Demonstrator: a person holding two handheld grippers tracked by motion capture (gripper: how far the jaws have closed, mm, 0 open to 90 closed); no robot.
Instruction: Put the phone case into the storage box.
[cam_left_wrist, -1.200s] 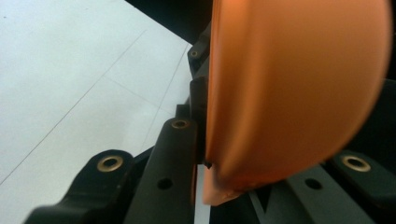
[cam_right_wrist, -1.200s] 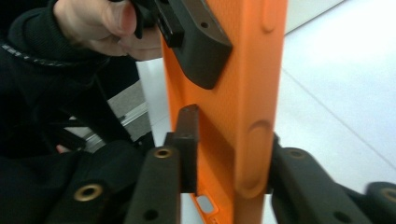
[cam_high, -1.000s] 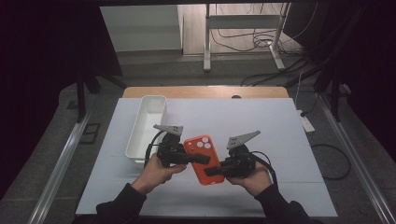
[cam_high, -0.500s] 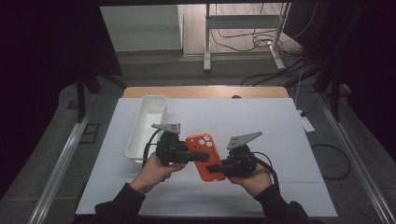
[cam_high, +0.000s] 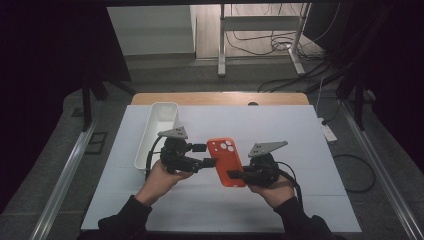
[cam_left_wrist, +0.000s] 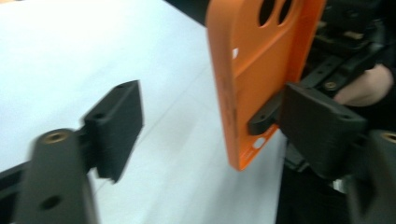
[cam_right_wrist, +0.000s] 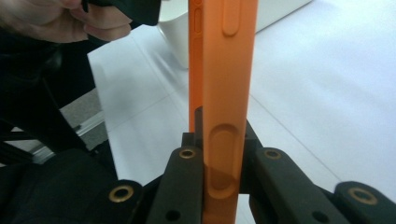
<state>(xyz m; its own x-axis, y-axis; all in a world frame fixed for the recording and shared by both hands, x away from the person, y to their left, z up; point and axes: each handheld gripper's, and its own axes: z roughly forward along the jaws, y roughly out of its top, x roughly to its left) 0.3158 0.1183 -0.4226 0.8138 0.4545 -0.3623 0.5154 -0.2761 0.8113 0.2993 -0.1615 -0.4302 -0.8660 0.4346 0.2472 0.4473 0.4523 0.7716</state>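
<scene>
Orange phone case (cam_high: 227, 161) held above the middle of the white desk (cam_high: 300, 130), nearer the front edge than the back. Long axis runs roughly front to back across the desk in the high view, camera cut-outs at the far end.

Right claw (cam_high: 234, 174) pinches the case at its near end, jaws pressed flat on both faces. In the right gripper view the case (cam_right_wrist: 224, 93) stands edge-on between the right claw's jaws (cam_right_wrist: 219, 182), side button mouldings visible.

Left claw (cam_high: 204, 156) sits just beside the case's left long edge. Its jaws have just been opening and now stand spread. In the left gripper view (cam_left_wrist: 205, 135) the case (cam_left_wrist: 257, 60) lies toward one jaw, with a clear gap to the other; no pad seems to press on it.

So the case lies to the right of the left claw. The right hand alone carries it and is the nearer one for any next move.

White bin (cam_high: 156, 130) rests near the desk's left edge, behind the left hand.

No brand, label or writing legible on the case, bin or claws.
</scene>
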